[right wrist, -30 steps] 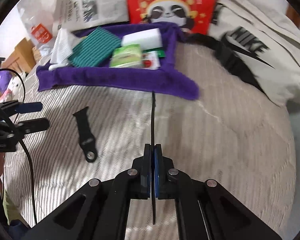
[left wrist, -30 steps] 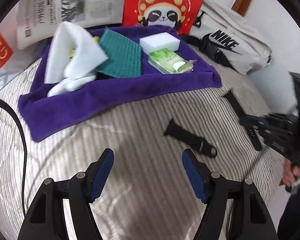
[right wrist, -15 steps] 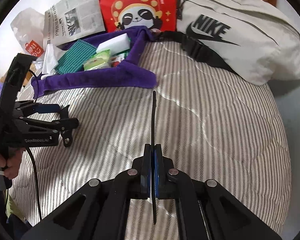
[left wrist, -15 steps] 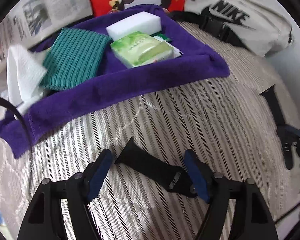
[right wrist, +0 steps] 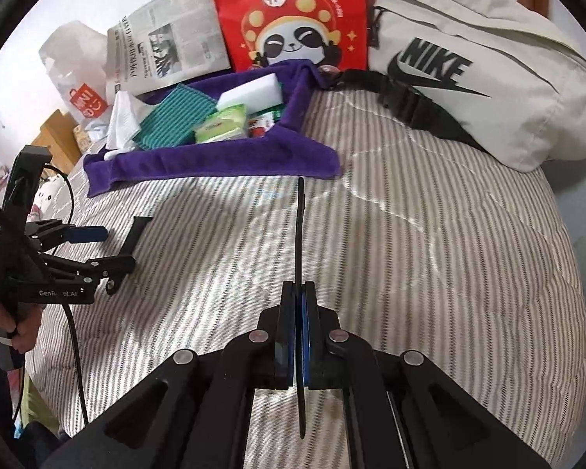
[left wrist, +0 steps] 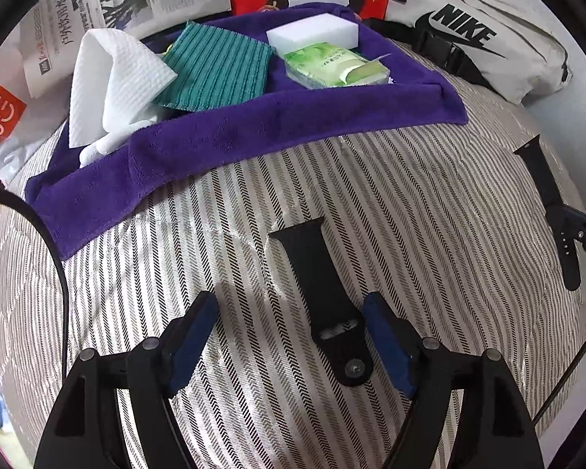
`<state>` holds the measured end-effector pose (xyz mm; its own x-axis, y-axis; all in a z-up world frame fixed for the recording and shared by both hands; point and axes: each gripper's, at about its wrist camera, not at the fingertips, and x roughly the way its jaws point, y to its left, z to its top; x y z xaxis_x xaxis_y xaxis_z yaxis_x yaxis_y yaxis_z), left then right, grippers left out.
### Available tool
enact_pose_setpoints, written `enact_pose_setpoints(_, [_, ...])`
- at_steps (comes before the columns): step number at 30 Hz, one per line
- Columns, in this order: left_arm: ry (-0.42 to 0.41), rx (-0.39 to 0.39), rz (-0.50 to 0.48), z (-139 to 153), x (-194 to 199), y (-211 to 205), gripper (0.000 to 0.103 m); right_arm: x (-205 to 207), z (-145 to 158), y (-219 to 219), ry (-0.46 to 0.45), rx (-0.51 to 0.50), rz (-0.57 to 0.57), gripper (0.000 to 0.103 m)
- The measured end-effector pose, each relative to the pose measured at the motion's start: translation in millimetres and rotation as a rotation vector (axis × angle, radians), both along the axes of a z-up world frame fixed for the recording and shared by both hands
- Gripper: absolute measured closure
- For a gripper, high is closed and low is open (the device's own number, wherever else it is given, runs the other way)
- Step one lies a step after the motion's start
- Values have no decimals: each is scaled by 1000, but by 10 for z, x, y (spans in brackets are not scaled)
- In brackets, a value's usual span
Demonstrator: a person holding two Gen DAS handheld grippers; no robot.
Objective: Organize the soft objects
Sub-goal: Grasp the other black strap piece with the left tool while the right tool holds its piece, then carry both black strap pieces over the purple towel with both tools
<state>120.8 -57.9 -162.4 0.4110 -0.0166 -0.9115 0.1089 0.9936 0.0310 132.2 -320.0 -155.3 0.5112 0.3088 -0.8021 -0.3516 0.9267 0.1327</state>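
Note:
A black watch strap half (left wrist: pixel 319 277) with a metal stud lies on the striped quilt (left wrist: pixel 410 215). My left gripper (left wrist: pixel 291 314) is open, its blue pads either side of the strap's lower end, nearer the right pad. My right gripper (right wrist: pixel 297 293) is shut on a second black strap half (right wrist: pixel 301 230), held edge-on above the quilt; it also shows in the left wrist view (left wrist: pixel 547 195). The purple towel (left wrist: pixel 277 125) holds a white cloth (left wrist: pixel 109 82), green cloth (left wrist: pixel 215 74), white sponge (left wrist: pixel 312 33) and green tissue pack (left wrist: pixel 332 64).
A red panda bag (right wrist: pixel 289 15), newspaper (right wrist: pixel 168 54) and a beige Nike bag (right wrist: pixel 468 74) lie behind the towel. A black cable (left wrist: pixel 39 226) runs along the left. The quilt drops off at the right edge.
My left gripper has moved forward and down over the lying strap, which now sits between its pads. The right gripper still holds its strap and has barely shifted.

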Motion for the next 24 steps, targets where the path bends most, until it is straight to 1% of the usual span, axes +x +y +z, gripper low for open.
enact_pose_setpoints(3, [-21, -5, -14, -15, 40, -116, 29, -2, -2, 85, 2, 1, 14, 100])
enact_pose_setpoints(4, [-33, -4, -17, -17, 35, -129, 32, -1, -4, 114, 3, 1, 20, 100])
enact_pose_setpoints(6, [-57, -10, -16, 9, -1, -114, 49, -7, -3, 158, 3, -1, 26, 100])
enact_pose_setpoints(7, [-65, -12, -16, 21, -30, -113, 65, -11, -4, 177, 4, -2, 31, 100])
enact_pose_setpoints(8, [-63, -16, -19, 22, -33, -127, 78, -14, -5, 192, 4, -5, 35, 100])
enact_pose_setpoints(9, [-57, -27, -23, 28, -54, -109, 81, -20, -6, 205, 3, -8, 37, 100])
enact_pose_setpoints(11, [-54, -51, -10, 26, -83, -67, 83, -23, -12, 210, 5, -5, 38, 100])
enact_pose_setpoints(14, [-55, -36, -18, 19, -87, -37, 82, -7, -33, 226, 13, 0, 38, 100])
enact_pose_setpoints(15, [-54, -35, -19, 2, -33, -11, 82, -2, -40, 232, 15, 0, 37, 100])
enact_pose_setpoints(18, [-61, -20, -36, -28, 39, -104, 82, -2, -50, 255, 21, -2, 41, 100])
enact_pose_setpoints(21, [-60, -40, -20, -42, 95, -114, 82, -4, -41, 277, 20, -2, 43, 100])
enact_pose_setpoints(24, [-55, -34, -18, -40, 100, -121, 83, 12, -44, 305, 24, -4, 43, 100])
